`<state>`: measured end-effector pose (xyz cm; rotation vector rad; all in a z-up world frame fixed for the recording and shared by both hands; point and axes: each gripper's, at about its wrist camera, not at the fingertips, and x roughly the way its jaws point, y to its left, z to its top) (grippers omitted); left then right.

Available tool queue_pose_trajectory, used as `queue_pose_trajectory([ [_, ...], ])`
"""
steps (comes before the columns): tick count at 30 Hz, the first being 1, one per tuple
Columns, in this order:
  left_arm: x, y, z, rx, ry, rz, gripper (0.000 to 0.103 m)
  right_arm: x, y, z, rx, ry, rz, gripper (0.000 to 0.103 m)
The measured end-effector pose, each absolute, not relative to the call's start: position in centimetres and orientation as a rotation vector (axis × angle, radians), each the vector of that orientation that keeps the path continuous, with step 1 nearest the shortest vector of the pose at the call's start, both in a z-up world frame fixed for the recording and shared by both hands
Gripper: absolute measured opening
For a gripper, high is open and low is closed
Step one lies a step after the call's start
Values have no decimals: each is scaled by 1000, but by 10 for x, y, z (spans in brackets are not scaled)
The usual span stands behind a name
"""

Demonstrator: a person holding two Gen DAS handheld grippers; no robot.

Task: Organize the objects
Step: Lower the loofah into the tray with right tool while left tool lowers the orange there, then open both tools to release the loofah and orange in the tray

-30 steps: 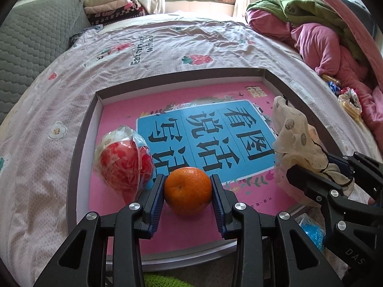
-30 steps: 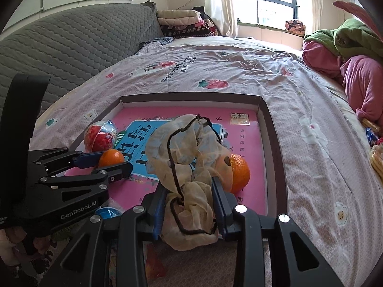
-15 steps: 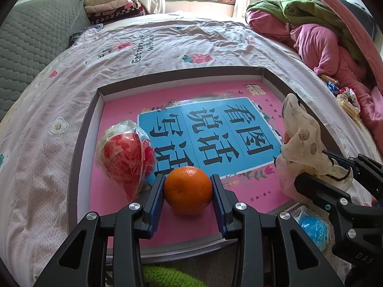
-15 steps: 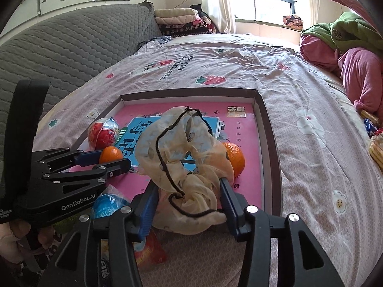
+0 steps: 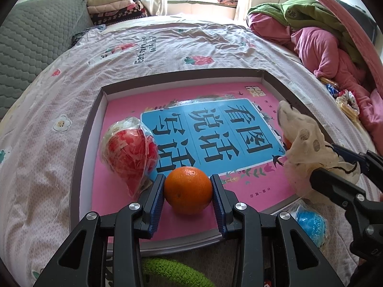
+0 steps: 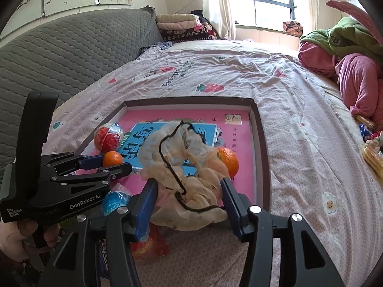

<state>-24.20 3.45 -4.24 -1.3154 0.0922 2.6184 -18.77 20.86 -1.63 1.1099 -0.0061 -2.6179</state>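
Observation:
A shallow box (image 5: 182, 75) with a pink and blue book cover inside lies on the bed. My left gripper (image 5: 188, 192) is shut on an orange (image 5: 188, 187) just above the box's near left part; it also shows in the right wrist view (image 6: 112, 159). A red ball in clear wrap (image 5: 130, 151) lies to its left. My right gripper (image 6: 188, 199) is open around a cream cloth bag with a black cord (image 6: 189, 174) that rests on the box's near right edge. A second orange (image 6: 228, 161) lies behind the bag.
A blue wrapped ball (image 6: 115, 199) and a red packet (image 6: 148, 244) lie on the bedsheet before the box. A green fuzzy thing (image 5: 172, 272) sits under my left gripper. Pink and green clothes (image 5: 318, 40) pile at the right; snack packets (image 6: 372, 153) lie nearby.
My right gripper's jaws have opened off the cloth bag, which has sunk onto the box's edge. Both grippers have drawn back a little. The left still grips the orange.

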Motion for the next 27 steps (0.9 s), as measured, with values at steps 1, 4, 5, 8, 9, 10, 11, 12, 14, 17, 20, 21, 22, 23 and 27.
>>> queue_pose_trajectory([
  [1,-241,35,-42,-1315,90,2619,39,-188,209,-15,1105,-3,-2623,56],
  [4,-243,34,-42,-1317,83,2618,39,-191,210,-10,1090,0,-2638,58],
  [5,-243,34,-42,-1319,82,2618,39,-193,210,-7,1083,0,-2639,58],
  [8,-243,33,-41,-1316,80,2619,39,-198,209,-1,1063,16,-2652,58],
  [9,-243,34,-40,-1309,83,2622,39,-199,209,1,1058,25,-2656,58],
  [10,-243,33,-39,-1303,82,2625,39,-200,208,4,1047,34,-2664,58],
  [11,-244,33,-38,-1297,80,2625,39,-202,208,7,1038,39,-2668,58],
  [12,-244,33,-37,-1297,82,2622,39,-203,208,9,1029,43,-2669,58],
  [14,-245,33,-35,-1295,88,2626,39,-205,207,12,1023,52,-2676,58],
  [17,-246,33,-35,-1294,82,2623,39,-205,208,17,1010,50,-2682,58],
  [20,-247,32,-36,-1300,81,2622,41,-205,208,18,1001,56,-2686,58],
  [21,-247,31,-36,-1302,79,2624,42,-207,208,17,1013,63,-2687,58],
  [22,-247,31,-35,-1300,76,2625,42,-208,208,16,1023,68,-2692,58],
  [23,-246,31,-35,-1300,76,2625,42,-207,208,15,1023,65,-2690,58],
  [27,-246,30,-34,-1297,72,2628,42,-206,210,16,1017,56,-2691,58],
])
